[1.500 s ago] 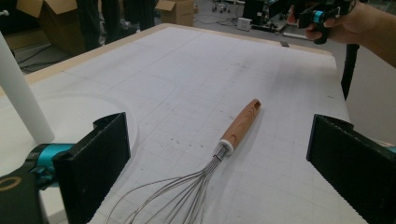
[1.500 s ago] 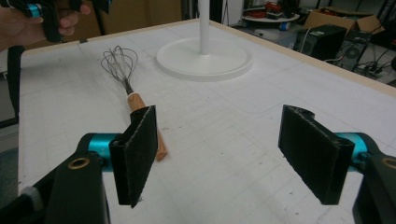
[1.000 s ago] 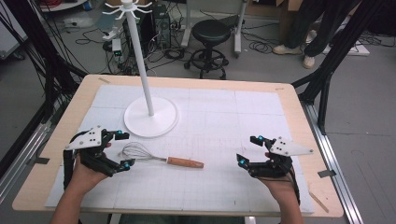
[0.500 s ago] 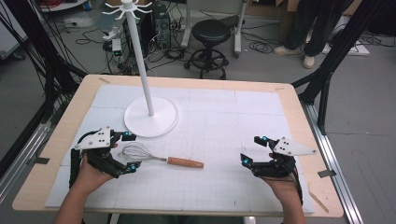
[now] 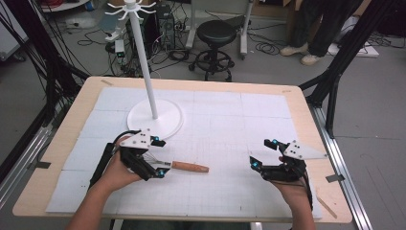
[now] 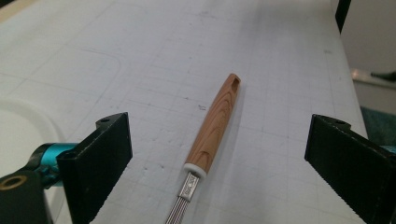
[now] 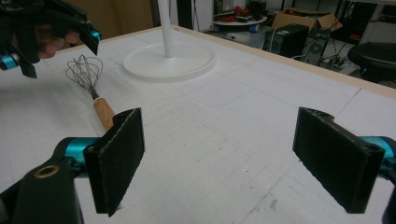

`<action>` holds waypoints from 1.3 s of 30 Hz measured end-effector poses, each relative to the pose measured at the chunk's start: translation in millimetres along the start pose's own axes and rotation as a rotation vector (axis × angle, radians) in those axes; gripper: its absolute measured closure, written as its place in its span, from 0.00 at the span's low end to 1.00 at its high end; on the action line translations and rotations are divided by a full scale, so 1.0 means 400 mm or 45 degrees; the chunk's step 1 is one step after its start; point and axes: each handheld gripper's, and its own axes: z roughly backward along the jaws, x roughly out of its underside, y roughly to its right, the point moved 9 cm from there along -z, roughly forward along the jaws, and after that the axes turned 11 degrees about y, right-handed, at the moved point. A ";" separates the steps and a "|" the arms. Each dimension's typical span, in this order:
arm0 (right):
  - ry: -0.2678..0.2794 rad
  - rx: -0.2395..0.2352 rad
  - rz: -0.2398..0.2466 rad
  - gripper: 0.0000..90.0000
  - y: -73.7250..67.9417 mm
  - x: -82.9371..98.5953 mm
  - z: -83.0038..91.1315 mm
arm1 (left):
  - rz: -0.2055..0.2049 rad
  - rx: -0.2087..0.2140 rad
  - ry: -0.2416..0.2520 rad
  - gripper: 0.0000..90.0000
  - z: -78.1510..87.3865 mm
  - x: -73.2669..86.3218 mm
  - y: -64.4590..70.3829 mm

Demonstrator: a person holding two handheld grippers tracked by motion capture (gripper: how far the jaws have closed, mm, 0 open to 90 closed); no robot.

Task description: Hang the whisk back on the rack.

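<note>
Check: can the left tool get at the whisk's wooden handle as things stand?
Probably yes. The left tool is open, its jaws standing either side of the whisk near the handle's metal collar, with nothing between them. The whisk lies flat on the white mat.

Count, table & room: 1 whisk, 2 grippers, 1 stand
On the table: 1 whisk (image 5: 184, 166) w/ 1 wooden handle (image 6: 215, 122) & 1 wire head (image 7: 84, 70); 1 white stand (image 5: 154, 116), i.e. 1 round base + 1 pole, hooks at top too small to count; 2 grippers, left gripper (image 5: 155, 156) & right gripper (image 5: 263, 153), 2 black jaws each, so 4 jaws; 2 hands. Behind the table: 1 black stool (image 5: 218, 32), 1 person standing (image 5: 321, 26) w/ 2 pale shoes
</note>
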 end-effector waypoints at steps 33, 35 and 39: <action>-0.036 -0.019 0.006 0.18 -0.011 0.015 -0.019 | -0.071 0.006 -0.478 0.51 -0.139 0.081 -0.028; -0.042 -0.018 0.002 0.18 -0.011 0.017 -0.021 | -0.111 0.006 -0.541 0.53 -0.150 0.083 -0.025; -0.044 -0.017 0.015 0.18 -0.010 0.017 -0.022 | -0.125 0.033 -0.588 0.62 -0.163 0.085 -0.017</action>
